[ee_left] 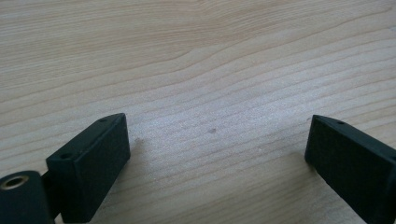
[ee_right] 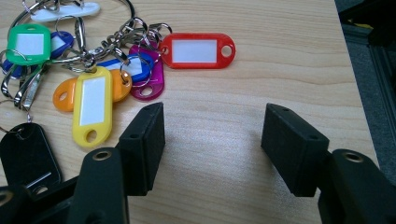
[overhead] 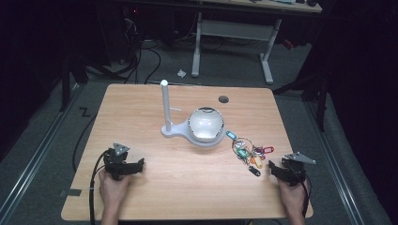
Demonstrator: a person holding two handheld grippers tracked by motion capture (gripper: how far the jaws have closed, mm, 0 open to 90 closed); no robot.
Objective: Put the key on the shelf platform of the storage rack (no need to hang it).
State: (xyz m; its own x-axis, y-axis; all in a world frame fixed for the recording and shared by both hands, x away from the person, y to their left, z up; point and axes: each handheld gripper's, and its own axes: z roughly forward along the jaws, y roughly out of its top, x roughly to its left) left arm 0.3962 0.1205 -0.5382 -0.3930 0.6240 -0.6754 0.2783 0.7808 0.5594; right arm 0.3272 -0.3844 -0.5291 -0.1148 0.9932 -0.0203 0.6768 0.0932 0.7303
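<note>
Both tongs rest wide apart on the surface (overhead: pixel 141 112).
Right tongs (ee_right: pixel 212 140) gape empty beside the key tags (ee_right: pixel 93 70); left tongs (ee_left: pixel 217 144) hold nothing.

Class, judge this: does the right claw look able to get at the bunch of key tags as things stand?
Probably yes: the right claw is open, the key tags lie just ahead to its side, and bare table lies between.

Light wood table (overhead: pixel 141 197) with rounded corners, round grommet hole (overhead: pixel 223 99) at 1 o'clock. Grey carpet floor (overhead: pixel 42 140) around it, metal rail (overhead: pixel 33 164) at 9 o'clock. Second desk with white legs (overhead: pixel 267 61) at 12 o'clock, black cables (overhead: pixel 141 56) at 11. Room edges dark, table lit.
</note>
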